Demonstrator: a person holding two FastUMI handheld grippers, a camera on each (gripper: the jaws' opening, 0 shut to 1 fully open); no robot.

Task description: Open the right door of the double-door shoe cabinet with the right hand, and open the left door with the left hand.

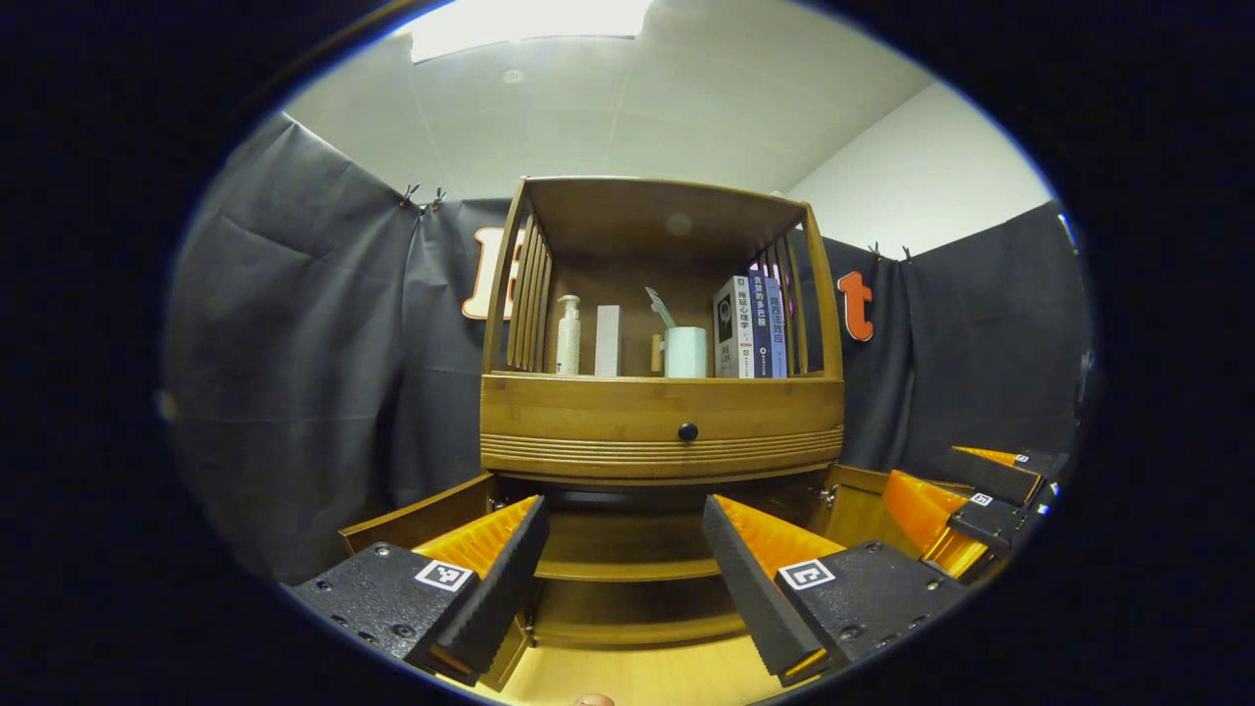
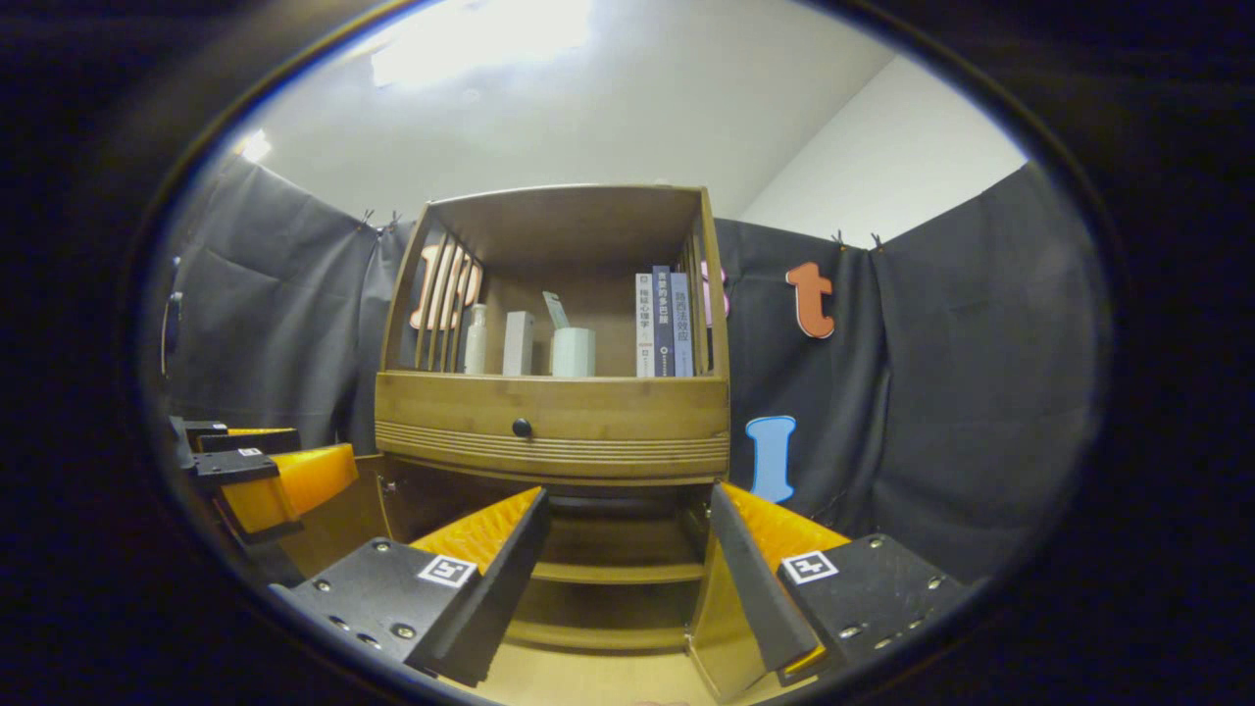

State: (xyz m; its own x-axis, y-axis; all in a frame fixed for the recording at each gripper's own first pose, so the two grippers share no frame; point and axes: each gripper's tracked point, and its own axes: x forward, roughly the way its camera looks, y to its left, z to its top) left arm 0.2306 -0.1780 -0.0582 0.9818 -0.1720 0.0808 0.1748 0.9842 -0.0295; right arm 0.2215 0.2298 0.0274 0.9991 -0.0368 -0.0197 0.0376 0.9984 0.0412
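Here the shoe cabinet [image 1: 662,431] stands upright straight ahead of both grippers. The left gripper [image 1: 623,559] and right gripper [image 2: 627,554] have their jaws spread, grasping nothing. The left door [image 1: 422,515] and right door [image 2: 721,613] swing outward, partly hidden behind the fingers.

The tall bamboo double-door shoe cabinet [image 1: 662,422] is set against the black cloth wall. In its open top compartment a white pump bottle [image 1: 568,335], a white box [image 1: 608,340], a white cup [image 1: 685,352] and a row of upright books [image 1: 750,327] are lined up from left to right. Below them lies a drawer with a round black knob [image 1: 688,431]. Beneath it, the wooden left door [image 1: 412,515] and wooden right door [image 2: 721,618] are swung outward, with inner shelves [image 1: 627,569] between them.
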